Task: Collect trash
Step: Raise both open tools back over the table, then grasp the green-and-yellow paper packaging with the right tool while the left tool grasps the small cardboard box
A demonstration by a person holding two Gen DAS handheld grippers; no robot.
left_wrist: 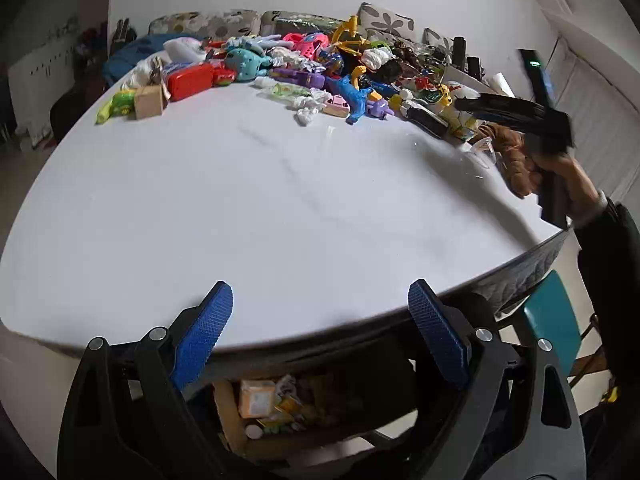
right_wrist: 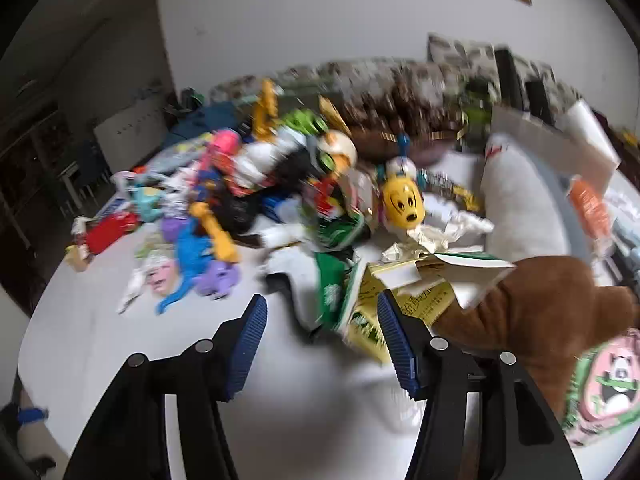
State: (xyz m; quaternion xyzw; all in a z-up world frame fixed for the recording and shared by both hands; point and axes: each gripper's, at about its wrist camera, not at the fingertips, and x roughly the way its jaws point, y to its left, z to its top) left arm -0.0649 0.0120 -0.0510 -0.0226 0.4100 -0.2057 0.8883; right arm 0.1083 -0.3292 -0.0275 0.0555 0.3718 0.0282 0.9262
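Observation:
My left gripper is open and empty over the near edge of the white table. Below it on the floor stands a cardboard box holding wrappers and packets. Crumpled tissues and a clear wrapper lie at the front of the far clutter. My right gripper is open with nothing between its pads. It hangs low over the table, just short of flattened green and yellow cartons and crumpled paper. The right wrist view is blurred.
Toys crowd the table's far side: a blue dinosaur, a red case, a small cardboard box, a yellow dog-head toy. A brown plush and a panda packet lie at the right. A teal chair stands by the edge.

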